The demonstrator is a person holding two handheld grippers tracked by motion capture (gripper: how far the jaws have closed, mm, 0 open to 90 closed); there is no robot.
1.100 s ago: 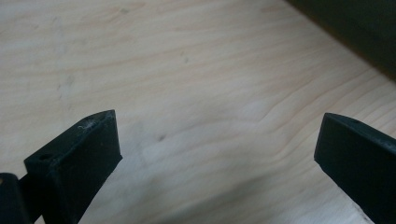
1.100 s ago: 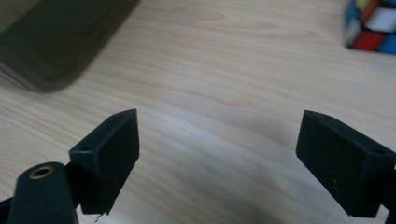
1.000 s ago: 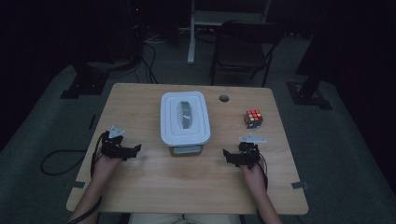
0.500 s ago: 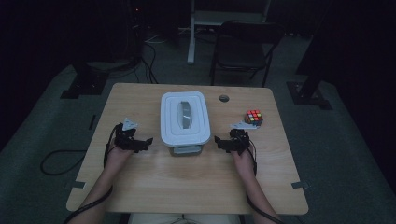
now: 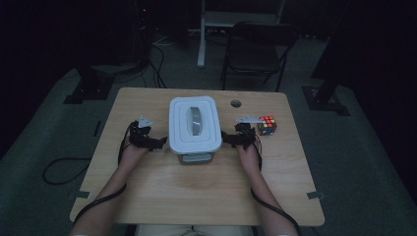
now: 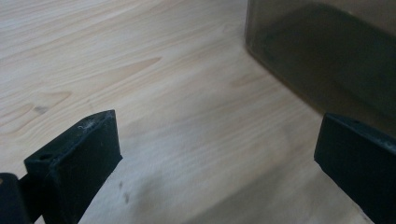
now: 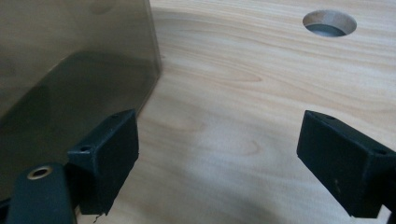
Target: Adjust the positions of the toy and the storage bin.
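Your left tool (image 5: 158, 143) and right tool (image 5: 227, 138) are wide open, empty, flanking the box (image 5: 193, 123); its contents stay unclear.

The high view is dim and a little soft; the room around the surface (image 5: 196, 187) is almost black, and the floor is barely readable. Only the white lid of the box (image 5: 193, 124) looks bright there. Both gripper views are much brighter, with even light on the wood grain. The box wall throws a soft shadow, and the near black jaws are slightly blurred.
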